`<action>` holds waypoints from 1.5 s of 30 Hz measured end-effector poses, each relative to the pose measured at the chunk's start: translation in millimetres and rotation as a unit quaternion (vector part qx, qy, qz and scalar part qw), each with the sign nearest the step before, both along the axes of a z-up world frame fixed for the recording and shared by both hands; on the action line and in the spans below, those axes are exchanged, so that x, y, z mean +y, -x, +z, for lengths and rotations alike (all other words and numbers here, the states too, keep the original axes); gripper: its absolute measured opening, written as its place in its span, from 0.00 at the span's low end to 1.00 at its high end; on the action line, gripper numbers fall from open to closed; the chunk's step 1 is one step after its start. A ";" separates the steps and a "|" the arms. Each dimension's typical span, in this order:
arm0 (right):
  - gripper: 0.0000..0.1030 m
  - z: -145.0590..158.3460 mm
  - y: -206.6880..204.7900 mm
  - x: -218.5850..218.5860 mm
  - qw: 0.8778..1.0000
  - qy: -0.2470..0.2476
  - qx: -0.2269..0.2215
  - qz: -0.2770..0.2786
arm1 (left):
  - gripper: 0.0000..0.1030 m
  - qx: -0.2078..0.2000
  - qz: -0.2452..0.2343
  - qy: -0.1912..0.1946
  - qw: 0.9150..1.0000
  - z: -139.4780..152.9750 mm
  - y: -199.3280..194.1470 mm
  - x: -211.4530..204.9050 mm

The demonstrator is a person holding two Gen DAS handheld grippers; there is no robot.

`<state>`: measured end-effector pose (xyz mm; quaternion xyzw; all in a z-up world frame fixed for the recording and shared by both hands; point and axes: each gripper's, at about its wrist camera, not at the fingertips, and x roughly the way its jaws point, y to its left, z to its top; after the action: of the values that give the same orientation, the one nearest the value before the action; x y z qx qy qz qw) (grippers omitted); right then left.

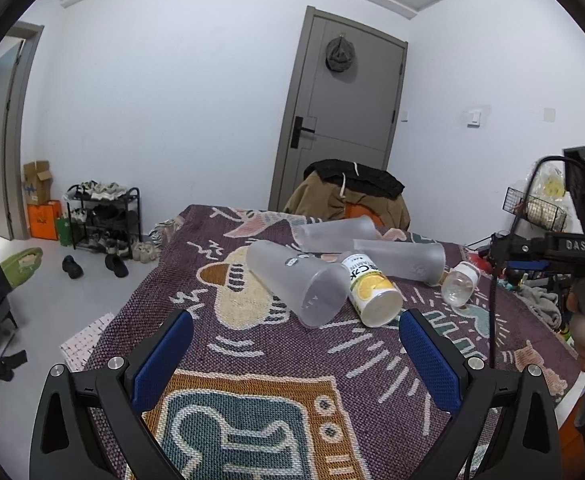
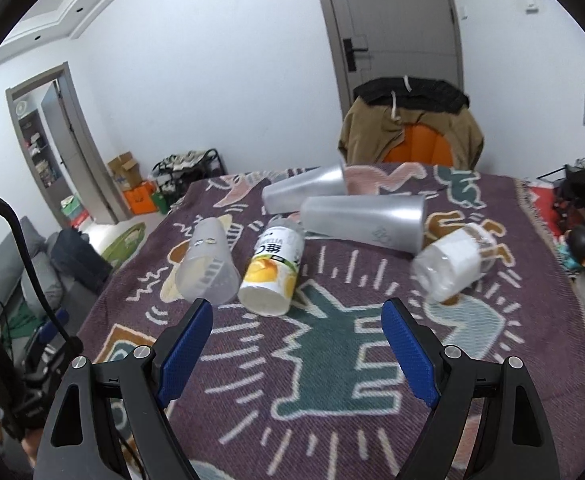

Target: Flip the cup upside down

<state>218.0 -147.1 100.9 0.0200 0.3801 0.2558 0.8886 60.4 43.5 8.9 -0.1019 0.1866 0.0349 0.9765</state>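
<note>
Three frosted plastic cups lie on their sides on the patterned blanket (image 1: 252, 360). The nearest cup (image 1: 296, 284) has its mouth toward me; it also shows in the right wrist view (image 2: 208, 268). Two more cups (image 1: 336, 234) (image 1: 402, 260) lie behind it, also in the right wrist view (image 2: 306, 192) (image 2: 366, 220). My left gripper (image 1: 296, 344) is open and empty, just short of the nearest cup. My right gripper (image 2: 296, 332) is open and empty, above the blanket (image 2: 332, 360) in front of the lemon bottle.
A lemon-label bottle (image 1: 370, 288) (image 2: 272, 272) lies beside the nearest cup. A small clear bottle (image 1: 460, 282) (image 2: 450, 266) lies to the right. A chair with jackets (image 1: 352, 196) (image 2: 410, 124) stands behind the table. The other gripper's handle (image 1: 572, 248) is at the right.
</note>
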 end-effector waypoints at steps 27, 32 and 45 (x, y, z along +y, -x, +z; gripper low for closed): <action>0.72 -62.3 -97.0 100.6 0.988 0.056 0.139 0.046 | 1.00 0.065 0.088 0.037 0.993 -41.0 0.8 71.5; 0.71 -80.4 -111.1 109.6 0.984 0.070 0.156 0.040 | 1.00 0.074 0.104 0.048 0.991 -46.4 2.1 85.1; 0.63 -77.9 -101.6 89.5 0.985 0.055 0.156 0.041 | 1.00 0.071 0.098 0.061 0.991 -45.3 1.0 84.4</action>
<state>319.6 -57.6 23.0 -0.0044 0.5282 0.2647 0.8068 59.4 128.0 -36.4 -0.1767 0.2468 0.1260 0.9445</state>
